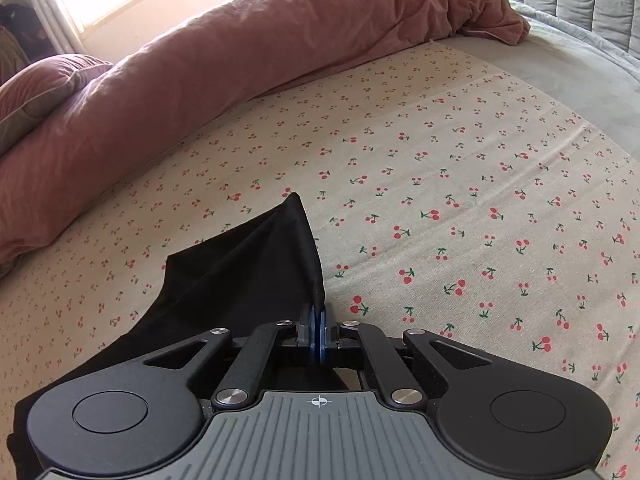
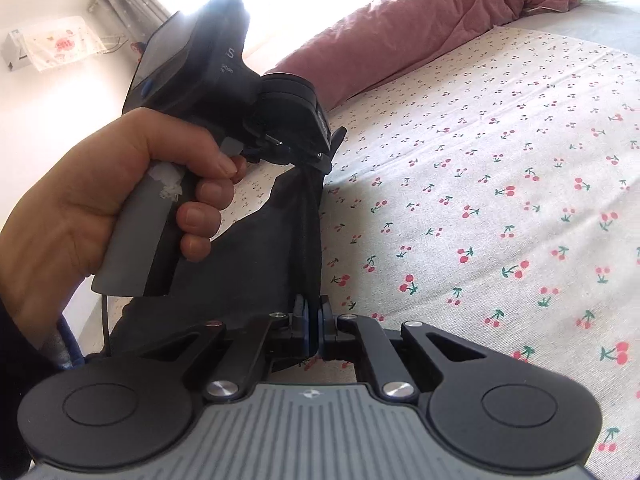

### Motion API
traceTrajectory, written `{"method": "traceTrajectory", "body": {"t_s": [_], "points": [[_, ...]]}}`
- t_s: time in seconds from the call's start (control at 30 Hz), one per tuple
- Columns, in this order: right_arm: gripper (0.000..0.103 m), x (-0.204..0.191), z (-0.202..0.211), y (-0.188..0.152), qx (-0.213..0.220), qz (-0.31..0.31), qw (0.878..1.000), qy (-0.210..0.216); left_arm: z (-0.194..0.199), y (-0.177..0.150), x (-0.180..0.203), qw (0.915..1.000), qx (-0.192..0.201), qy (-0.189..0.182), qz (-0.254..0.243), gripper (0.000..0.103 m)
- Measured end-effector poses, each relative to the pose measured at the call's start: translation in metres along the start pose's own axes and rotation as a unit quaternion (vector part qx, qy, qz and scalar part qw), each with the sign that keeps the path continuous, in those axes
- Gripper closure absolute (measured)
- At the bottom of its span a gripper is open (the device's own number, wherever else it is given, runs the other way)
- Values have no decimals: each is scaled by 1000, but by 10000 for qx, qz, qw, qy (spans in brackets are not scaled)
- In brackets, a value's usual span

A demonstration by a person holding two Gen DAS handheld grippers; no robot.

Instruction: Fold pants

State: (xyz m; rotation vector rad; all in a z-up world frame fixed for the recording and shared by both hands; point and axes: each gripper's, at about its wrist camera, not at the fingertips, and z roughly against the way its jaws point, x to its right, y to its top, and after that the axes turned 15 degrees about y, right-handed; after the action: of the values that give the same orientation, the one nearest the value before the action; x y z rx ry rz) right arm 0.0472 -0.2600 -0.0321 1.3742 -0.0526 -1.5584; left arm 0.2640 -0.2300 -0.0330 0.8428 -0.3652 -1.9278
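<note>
Currently both the left gripper (image 1: 319, 322) and right gripper (image 2: 314, 320) are pinching the black pants (image 1: 256, 264) at lower centre; thin fabric risks slipping free, collapsing onto the cherry-print sheet (image 1: 460, 184).

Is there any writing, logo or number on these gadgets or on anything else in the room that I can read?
"S": a large pale letter on the side of the left hand-held gripper's black body, seen from the right wrist.
"sition": a cut-off word below it; the line beneath is too small and blurred to read.
White label on its front block: blurred, unreadable.
Cherry sheet, black pants and right hand-held gripper: no text.
</note>
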Motion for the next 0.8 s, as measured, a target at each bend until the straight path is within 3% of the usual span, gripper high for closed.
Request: {"method": "traceTrajectory", "body": {"t_s": [0.27,0.43,0.67,0.8], "points": [[103,14,32,6,540,14,9962,-685,14,24,26,9959,8,-628,649,102],[103,8,54,5,995,275,9899,-972,28,26,18,9897,206,-1017,985,102],[103,-28,53,-4,1163,1053,9857,-608,33,13,-45,9766,301,-1499,1512,102],[103,-40,54,-5,1243,1335,9825,-379,42,6,-68,9746,434,-1492,1614,102]]}}
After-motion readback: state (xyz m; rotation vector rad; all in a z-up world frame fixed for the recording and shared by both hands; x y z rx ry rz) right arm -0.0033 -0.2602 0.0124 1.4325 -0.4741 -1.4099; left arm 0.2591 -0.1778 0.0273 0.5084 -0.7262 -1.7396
